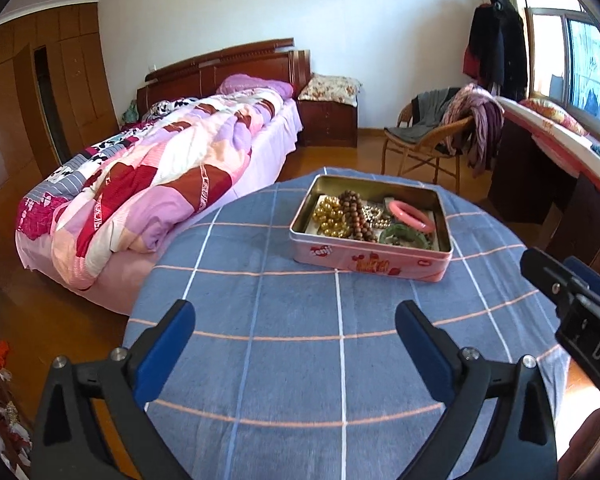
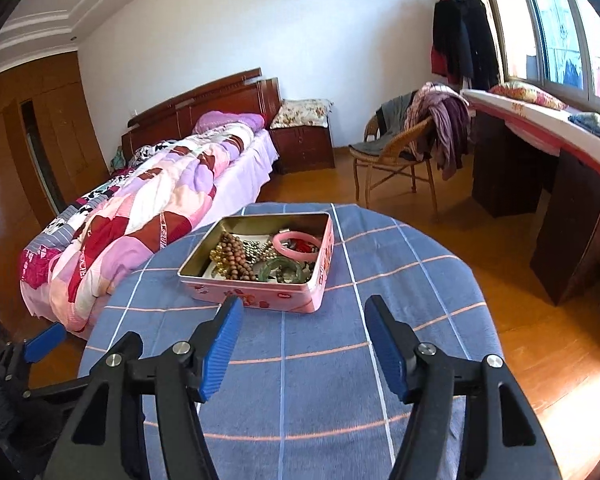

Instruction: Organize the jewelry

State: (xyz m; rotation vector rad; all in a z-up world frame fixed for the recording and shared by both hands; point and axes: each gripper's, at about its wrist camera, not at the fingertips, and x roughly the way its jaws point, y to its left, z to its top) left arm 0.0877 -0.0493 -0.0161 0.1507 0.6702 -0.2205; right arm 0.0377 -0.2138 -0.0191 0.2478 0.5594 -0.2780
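A pink open tin stands on the round table with the blue checked cloth. It holds a pink bangle, a green bangle, brown wooden beads, gold beads and a small metal chain. My left gripper is open and empty, hovering over the cloth in front of the tin. In the right wrist view the tin lies just beyond my right gripper, which is open and empty. The pink bangle shows there too.
A bed with a patchwork quilt stands left of the table. A wicker chair draped with clothes and a long desk by the window are at the right. My right gripper's body shows at the left view's right edge.
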